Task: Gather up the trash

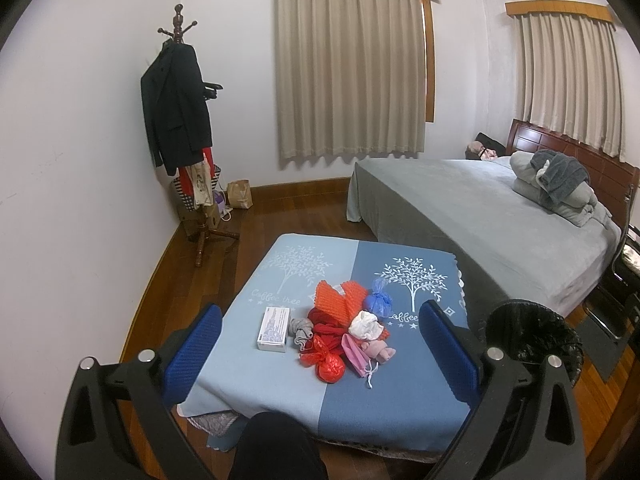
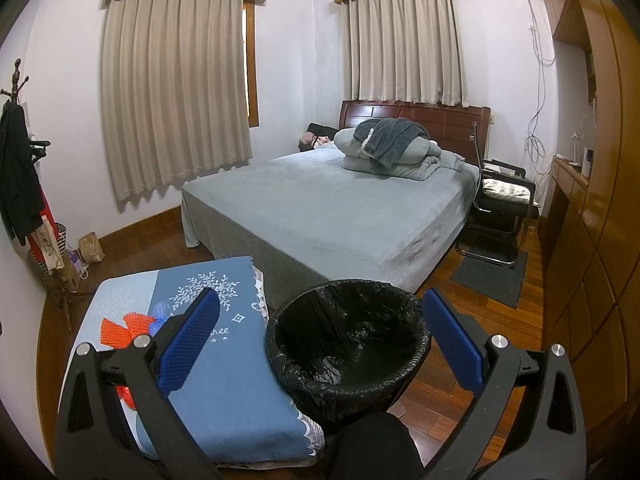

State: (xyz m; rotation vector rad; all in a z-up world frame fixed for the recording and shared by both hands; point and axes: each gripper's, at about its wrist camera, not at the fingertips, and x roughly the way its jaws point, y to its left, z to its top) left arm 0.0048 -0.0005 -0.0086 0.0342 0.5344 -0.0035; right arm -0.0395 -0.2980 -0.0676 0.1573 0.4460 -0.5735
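Tongs, 2 pairs, left and right, both spread, gripping nothing; 1 bin.

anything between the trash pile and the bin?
Only bare blue tablecloth lies between the trash pile and the black-lined bin, shown in the left wrist view. The right wrist view shows the bin standing right beside the table's edge.
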